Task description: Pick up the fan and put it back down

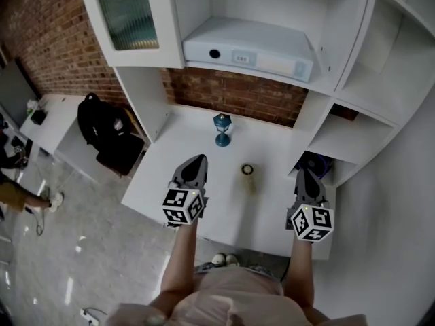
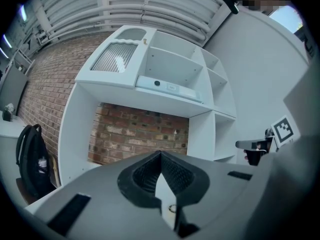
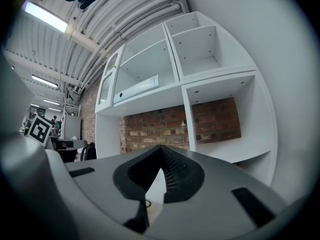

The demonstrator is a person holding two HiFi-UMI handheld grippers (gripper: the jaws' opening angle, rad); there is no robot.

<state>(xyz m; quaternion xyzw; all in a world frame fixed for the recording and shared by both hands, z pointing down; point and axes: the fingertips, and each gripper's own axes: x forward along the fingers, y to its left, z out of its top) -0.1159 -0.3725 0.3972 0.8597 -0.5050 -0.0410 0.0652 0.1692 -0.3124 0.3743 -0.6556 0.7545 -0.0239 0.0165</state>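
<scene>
A small teal fan stands upright on the white desk, near the brick back wall. A short beige cylinder stands in front of it, a little to the right. My left gripper hovers over the desk in front of the fan and to its left, shut and empty. My right gripper is at the desk's right side, beside the side shelves, also shut with nothing in it. Both gripper views show the jaws meeting at the tips, left gripper and right gripper; neither shows the fan.
A white shelf unit surrounds the desk. A flat white box lies on the shelf above, next to a glass-door cabinet. A dark object sits in the lower right cubby. A black backpack rests on a low table at left.
</scene>
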